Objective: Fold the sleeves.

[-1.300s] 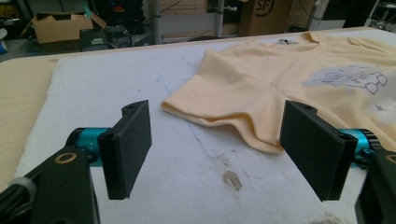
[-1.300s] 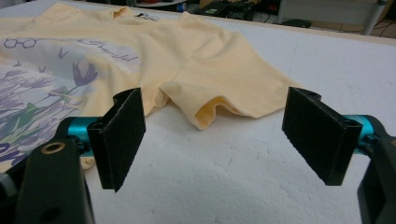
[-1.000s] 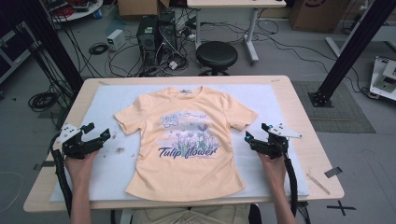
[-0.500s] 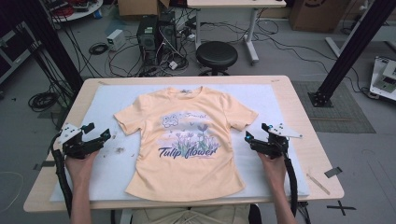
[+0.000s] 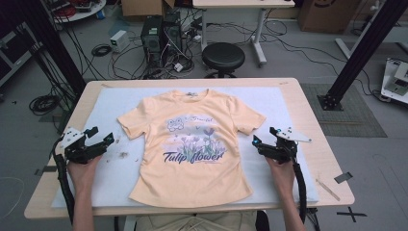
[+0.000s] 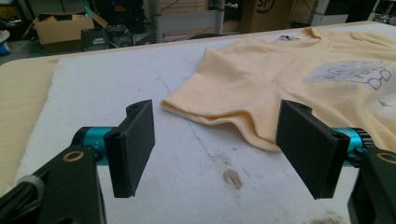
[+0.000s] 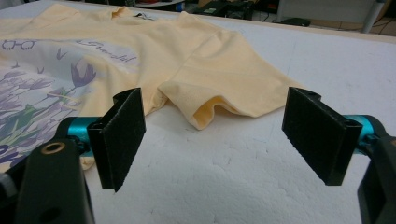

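Black foam-faced jaws are standing spread wide on both tools, nothing pinched between them. Nearest the person, the left gripper (image 5: 98, 143) is hovering over the white foam mat (image 5: 288, 103) just off the shirt's one side, and the right gripper (image 5: 264, 139) is hovering just off the other — each pointing inward at the peach T-shirt (image 5: 190, 144), neither touching it. The shirt is lying flat and face up in the middle of the mat, hem toward the person, collar away, so its long axis is running straight out from the table's near edge while the sleeves are sticking out sideways. In the left gripper view, the sleeve (image 6: 219, 100) is lying just ahead of the open jaws and a little to their right; in the right gripper view, the other sleeve (image 7: 224, 74) is lying straight ahead, its cuff gaping slightly. Both hands are looking about equally near — a sleeve grab on each side seems likely. Farther off, a black stool (image 5: 223, 56) is standing beyond the table.
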`<control>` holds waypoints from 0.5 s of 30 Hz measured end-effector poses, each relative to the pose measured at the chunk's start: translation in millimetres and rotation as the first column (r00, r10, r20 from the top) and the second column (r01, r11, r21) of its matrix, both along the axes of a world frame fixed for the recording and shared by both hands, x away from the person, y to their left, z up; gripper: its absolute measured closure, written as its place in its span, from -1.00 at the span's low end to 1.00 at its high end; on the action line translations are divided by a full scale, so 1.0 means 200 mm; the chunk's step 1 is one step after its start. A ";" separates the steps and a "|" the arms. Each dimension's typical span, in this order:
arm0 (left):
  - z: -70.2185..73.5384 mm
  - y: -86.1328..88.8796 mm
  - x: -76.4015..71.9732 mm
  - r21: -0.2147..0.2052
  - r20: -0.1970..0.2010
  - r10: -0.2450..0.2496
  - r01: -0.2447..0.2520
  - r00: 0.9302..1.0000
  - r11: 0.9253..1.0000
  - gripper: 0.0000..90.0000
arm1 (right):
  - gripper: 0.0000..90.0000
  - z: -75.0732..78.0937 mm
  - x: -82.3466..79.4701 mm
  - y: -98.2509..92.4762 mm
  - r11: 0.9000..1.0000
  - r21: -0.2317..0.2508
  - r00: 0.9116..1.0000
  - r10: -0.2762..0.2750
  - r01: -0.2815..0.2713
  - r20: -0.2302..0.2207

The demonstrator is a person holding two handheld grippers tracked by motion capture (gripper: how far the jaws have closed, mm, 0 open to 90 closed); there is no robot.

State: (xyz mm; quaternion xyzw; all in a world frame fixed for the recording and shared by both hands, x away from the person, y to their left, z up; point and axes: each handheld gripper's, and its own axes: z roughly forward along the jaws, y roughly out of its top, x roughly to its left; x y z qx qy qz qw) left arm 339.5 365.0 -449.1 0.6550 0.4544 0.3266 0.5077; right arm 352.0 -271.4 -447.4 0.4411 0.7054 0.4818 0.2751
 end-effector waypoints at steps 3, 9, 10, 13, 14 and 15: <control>0.00 0.00 0.00 -0.008 0.000 0.001 -0.001 1.000 1.000 -0.36 | -0.51 0.00 0.00 0.00 1.000 0.001 1.000 -0.003 0.003 -0.007; 0.00 0.00 0.00 -0.007 0.004 -0.004 0.004 1.000 1.000 -0.33 | -0.51 0.00 0.00 0.00 1.000 -0.001 1.000 -0.003 0.003 -0.005; 0.00 0.00 0.00 0.002 0.002 -0.004 0.004 1.000 1.000 -0.33 | -0.51 0.00 0.00 0.00 1.000 -0.002 1.000 -0.004 0.004 -0.005; 0.00 -0.01 0.00 0.012 0.003 -0.002 0.002 1.000 1.000 -0.35 | -0.51 0.00 0.00 0.00 1.000 0.000 1.000 -0.004 0.004 -0.006; 0.00 -0.01 0.00 0.017 -0.001 0.016 -0.016 1.000 1.000 -0.39 | -0.51 0.00 0.00 0.00 1.000 0.000 1.000 -0.002 0.002 -0.003; 0.00 -0.01 0.00 0.017 -0.001 0.016 -0.016 1.000 1.000 -0.43 | -0.51 0.00 0.00 0.00 1.000 0.000 1.000 -0.002 0.002 -0.003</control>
